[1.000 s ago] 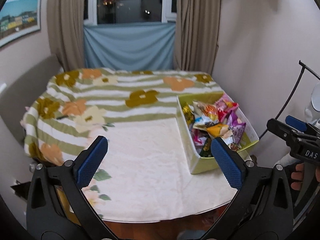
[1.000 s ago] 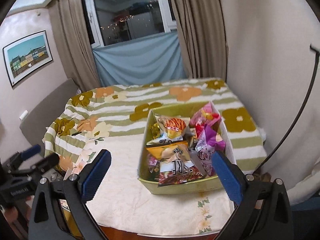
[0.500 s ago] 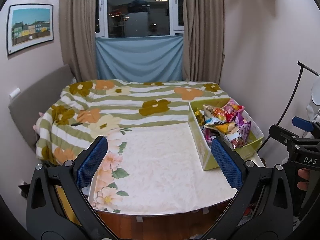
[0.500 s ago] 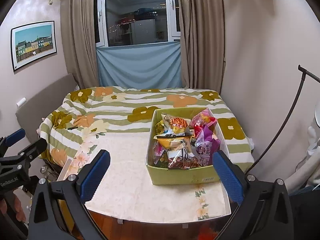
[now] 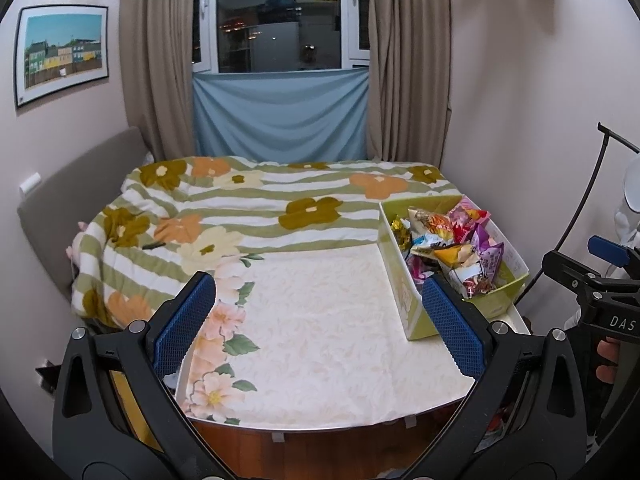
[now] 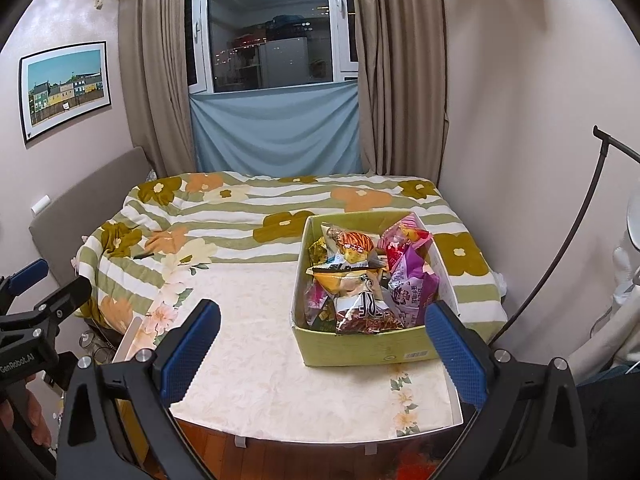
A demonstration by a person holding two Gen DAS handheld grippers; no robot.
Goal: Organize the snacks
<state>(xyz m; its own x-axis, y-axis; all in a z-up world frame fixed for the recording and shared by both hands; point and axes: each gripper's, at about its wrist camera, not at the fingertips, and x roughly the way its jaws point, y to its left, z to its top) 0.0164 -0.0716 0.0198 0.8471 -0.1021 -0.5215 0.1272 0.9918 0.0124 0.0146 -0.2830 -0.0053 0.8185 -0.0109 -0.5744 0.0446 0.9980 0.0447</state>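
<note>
A green cardboard box (image 6: 366,346) full of colourful snack packets (image 6: 360,276) stands on the right part of a white floral-cloth table (image 6: 256,344). It also shows at the right in the left wrist view (image 5: 410,312), with the snack packets (image 5: 452,244) piled inside. My left gripper (image 5: 318,322) is open and empty, held back over the table's near edge, left of the box. My right gripper (image 6: 324,348) is open and empty, held back from the table with the box between its blue pads.
A bed with a green striped flower blanket (image 5: 256,208) lies beyond the table. Walls close in at the right (image 6: 520,120), with a black lamp stand (image 6: 576,232). Wood floor (image 5: 320,452) shows below the table edge.
Both grippers have pulled back and risen away from the table, so the box and table look smaller and farther. Both stayed open and empty.
</note>
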